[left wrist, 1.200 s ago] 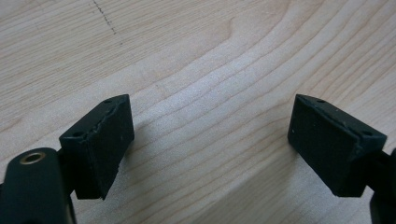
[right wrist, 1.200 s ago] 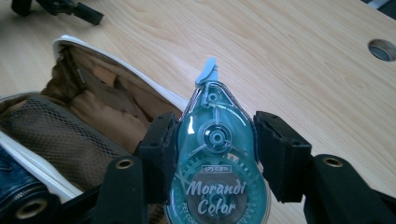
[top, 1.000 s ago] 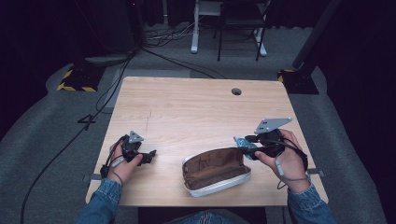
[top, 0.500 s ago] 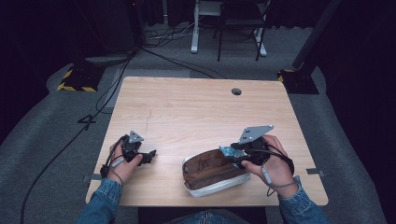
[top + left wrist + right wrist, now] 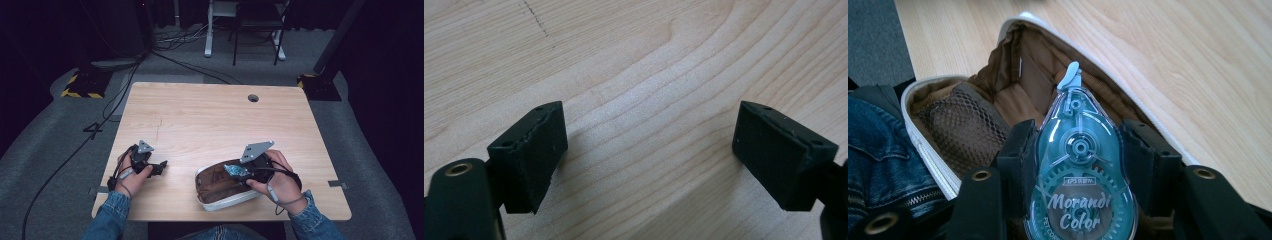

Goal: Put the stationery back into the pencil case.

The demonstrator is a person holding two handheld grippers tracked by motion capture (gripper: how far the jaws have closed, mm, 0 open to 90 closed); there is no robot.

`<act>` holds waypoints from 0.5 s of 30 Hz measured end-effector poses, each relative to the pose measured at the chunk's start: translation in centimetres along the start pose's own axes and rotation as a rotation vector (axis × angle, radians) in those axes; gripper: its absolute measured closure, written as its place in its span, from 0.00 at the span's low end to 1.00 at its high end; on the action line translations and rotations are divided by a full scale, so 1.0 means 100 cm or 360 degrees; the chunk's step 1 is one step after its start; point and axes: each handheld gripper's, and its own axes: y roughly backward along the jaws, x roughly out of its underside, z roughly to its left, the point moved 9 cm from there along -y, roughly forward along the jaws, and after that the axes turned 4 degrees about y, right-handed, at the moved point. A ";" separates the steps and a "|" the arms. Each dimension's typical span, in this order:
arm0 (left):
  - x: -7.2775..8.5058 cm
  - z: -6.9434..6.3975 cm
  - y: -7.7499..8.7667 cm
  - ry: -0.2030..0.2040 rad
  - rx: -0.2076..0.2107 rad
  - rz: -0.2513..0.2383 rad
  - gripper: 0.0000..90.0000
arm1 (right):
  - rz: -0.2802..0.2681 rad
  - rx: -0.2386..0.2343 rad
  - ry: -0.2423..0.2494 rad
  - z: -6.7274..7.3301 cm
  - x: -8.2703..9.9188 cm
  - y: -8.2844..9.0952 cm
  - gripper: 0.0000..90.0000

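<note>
Here, my right gripper (image 5: 1080, 185) is clamped on one teal tape roller (image 5: 1079, 165), its tip over the one open brown pouch (image 5: 968, 120) just ahead. My left gripper (image 5: 649, 160) has its jaws wide apart, with bare wooden table (image 5: 639, 75) between them. Past both, the table (image 5: 210, 120) stretches to its far edge. Beyond lies grey floor (image 5: 60, 135) with two yellow-striped bases (image 5: 80, 85).

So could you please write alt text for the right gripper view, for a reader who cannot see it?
A teal correction tape dispenser marked "Morandi Color" is clamped between the black jaws of the right hand-held gripper, its tip pointing into an open pencil case with a white rim and a brown mesh-pocketed lining. The case lies on a light wooden table, beside a denim sleeve.
</note>
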 end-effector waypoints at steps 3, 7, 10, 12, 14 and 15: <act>0.000 0.000 0.000 0.0001 0.0000 -0.0001 0.16 | 0.0027 -0.0012 0.0019 0.002 0.002 -0.006 0.56; 0.000 0.000 0.000 0.0001 0.0000 -0.0001 0.16 | 0.0064 -0.0013 0.0057 0.004 0.003 -0.012 0.56; 0.000 0.000 0.000 -0.0001 0.0000 0.0000 0.16 | 0.0084 -0.0016 0.0085 0.004 0.005 -0.015 0.55; 0.000 0.000 0.000 0.0000 -0.0001 0.0003 0.16 | 0.0099 -0.0007 0.0119 0.004 0.005 -0.017 0.56; 0.000 0.000 0.000 0.0001 -0.0001 -0.0001 0.16 | 0.0119 0.0008 0.0174 0.004 0.006 -0.020 0.56; 0.000 0.000 0.000 0.0001 -0.0001 -0.0001 0.16 | 0.0119 0.0008 0.0174 0.004 0.006 -0.020 0.56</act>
